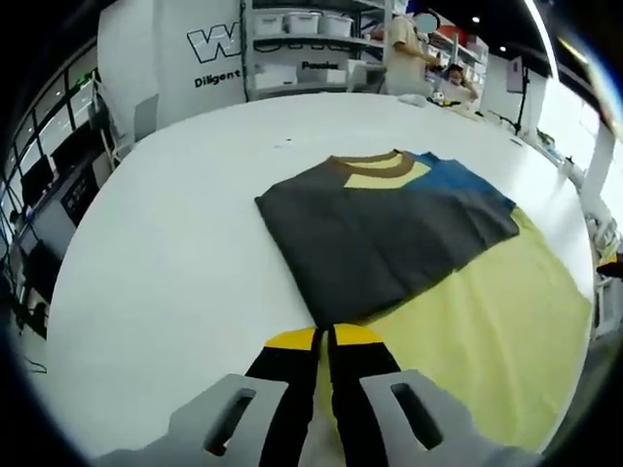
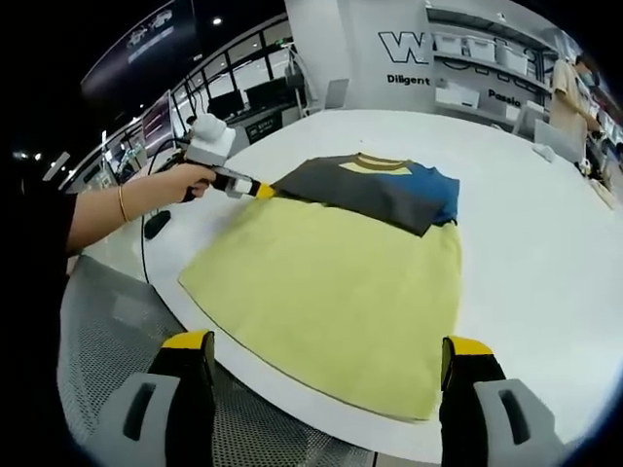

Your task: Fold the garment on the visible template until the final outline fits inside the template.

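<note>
Left gripper view: the left gripper (image 1: 323,336), jaws pressed together, pinches the near edge of the grey garment (image 1: 380,233), which spreads toward twelve o'clock over the yellow template (image 1: 496,331) on the white table (image 1: 175,243). Right gripper view: the right gripper (image 2: 326,355) hangs spread wide, with the template between its tips and the garment well beyond at twelve o'clock.

Far ahead of both grippers, a white wall panel (image 1: 209,53) bears a large cut-off "W" logo with "Diligent" beneath. A shelf unit (image 1: 311,44) beside it reads "Powder".
</note>
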{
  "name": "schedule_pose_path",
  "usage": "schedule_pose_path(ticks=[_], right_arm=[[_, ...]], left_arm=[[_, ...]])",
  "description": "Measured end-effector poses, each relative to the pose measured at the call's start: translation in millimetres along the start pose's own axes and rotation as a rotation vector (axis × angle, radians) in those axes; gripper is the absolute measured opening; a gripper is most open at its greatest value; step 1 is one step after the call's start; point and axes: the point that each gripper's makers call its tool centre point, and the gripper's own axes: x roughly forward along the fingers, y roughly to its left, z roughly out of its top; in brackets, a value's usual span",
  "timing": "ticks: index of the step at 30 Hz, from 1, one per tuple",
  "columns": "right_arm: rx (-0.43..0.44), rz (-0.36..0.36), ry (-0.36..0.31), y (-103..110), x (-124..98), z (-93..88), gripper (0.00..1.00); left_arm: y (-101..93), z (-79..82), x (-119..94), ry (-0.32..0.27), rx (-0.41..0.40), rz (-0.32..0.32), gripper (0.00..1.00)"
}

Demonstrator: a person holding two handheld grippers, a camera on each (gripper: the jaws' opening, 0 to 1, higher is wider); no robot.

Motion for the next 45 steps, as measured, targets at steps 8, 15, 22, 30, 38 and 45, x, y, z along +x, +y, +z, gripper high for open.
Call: schedule_pose_path(ticks=[8, 15, 22, 30, 38, 45], right_arm=[[0.005, 0.009, 0.005, 2.3, 2.7, -0.4, 0.95], [0.007, 0.016, 0.036, 4.9, 5.8, -4.6, 0.93], [0.013, 0.006, 0.057, 2.8, 10.1, -7.3, 0.89], [0.005, 0.005, 0.074, 3.6, 15.3, -9.1, 0.86], [-0.001, 0.002, 0.096, 3.2, 21.7, -10.8, 0.84], [-0.005, 0.000, 0.104, 2.7, 24.3, -10.0, 0.83]], left_arm=[[15.6, -4.1, -5.1, 0.010, 0.006, 0.016, 0.08], [34.0, -6.4, -8.0, 0.021, -0.010, 0.041, 0.08], [48.4, -10.0, -11.6, 0.035, -0.004, 0.064, 0.08], [65.8, -14.0, -16.4, 0.045, -0.008, 0.100, 0.08], [64.7, -14.6, -16.8, 0.044, -0.022, 0.090, 0.12], [60.9, -8.4, -26.1, 0.007, -0.037, 0.058, 0.33]])
